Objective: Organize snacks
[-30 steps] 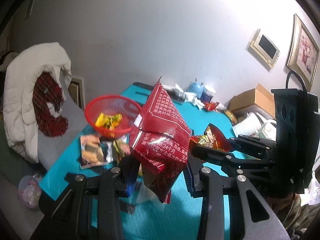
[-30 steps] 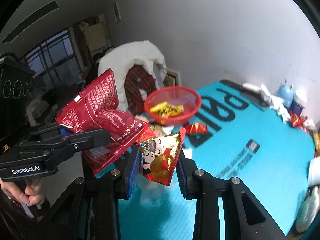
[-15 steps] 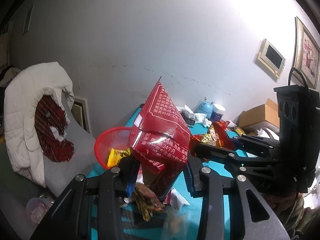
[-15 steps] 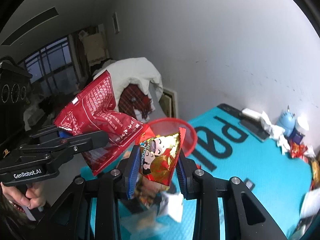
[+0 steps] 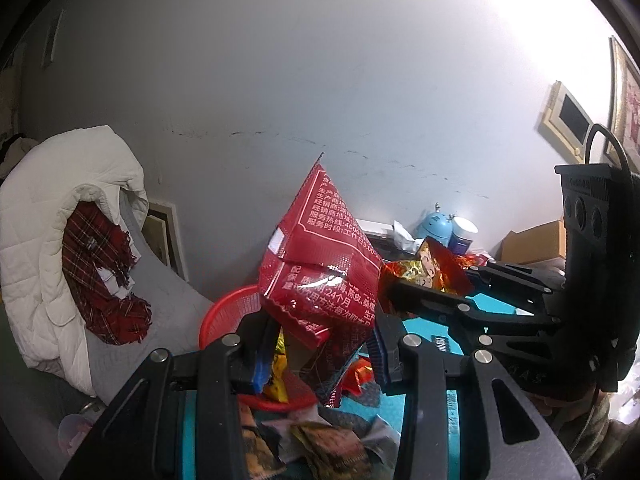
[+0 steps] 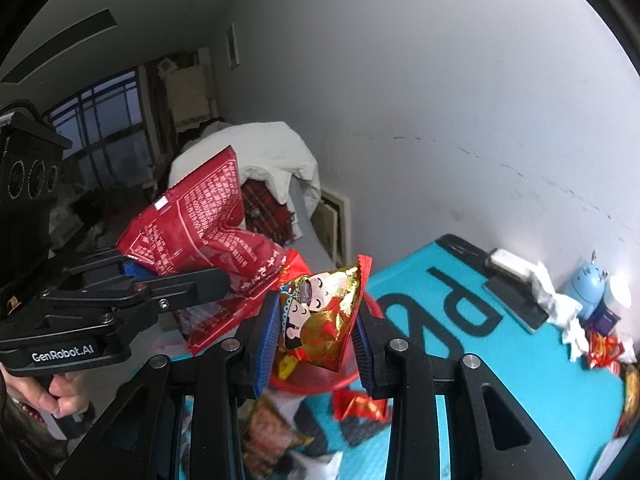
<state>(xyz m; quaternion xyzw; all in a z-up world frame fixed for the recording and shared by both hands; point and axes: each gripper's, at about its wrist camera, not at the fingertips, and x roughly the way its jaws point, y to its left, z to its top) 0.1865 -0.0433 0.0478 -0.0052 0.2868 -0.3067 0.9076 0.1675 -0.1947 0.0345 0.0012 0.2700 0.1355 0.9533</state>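
Note:
My left gripper (image 5: 318, 354) is shut on a big red snack bag (image 5: 320, 276) with white print, held up in the air; it also shows in the right wrist view (image 6: 200, 236). My right gripper (image 6: 316, 344) is shut on a small red and gold snack bag (image 6: 320, 312) with cartoon faces, also seen in the left wrist view (image 5: 424, 272). Both bags hang just above and in front of the red mesh basket (image 5: 228, 312), whose rim shows under the right gripper (image 6: 316, 384). The basket holds a yellow packet (image 5: 278, 376).
The basket stands at the edge of a teal table mat (image 6: 500, 360). Loose snack packets (image 5: 320, 444) lie on the mat before the basket. A white coat on a grey chair (image 5: 68, 216) stands beyond. A blue clock and jar (image 6: 588, 288), tissues and a cardboard box (image 5: 536, 240) sit along the wall.
Both grippers have moved forward toward the red basket with their bags still held. The basket and the loose packets now sit right under the fingers.

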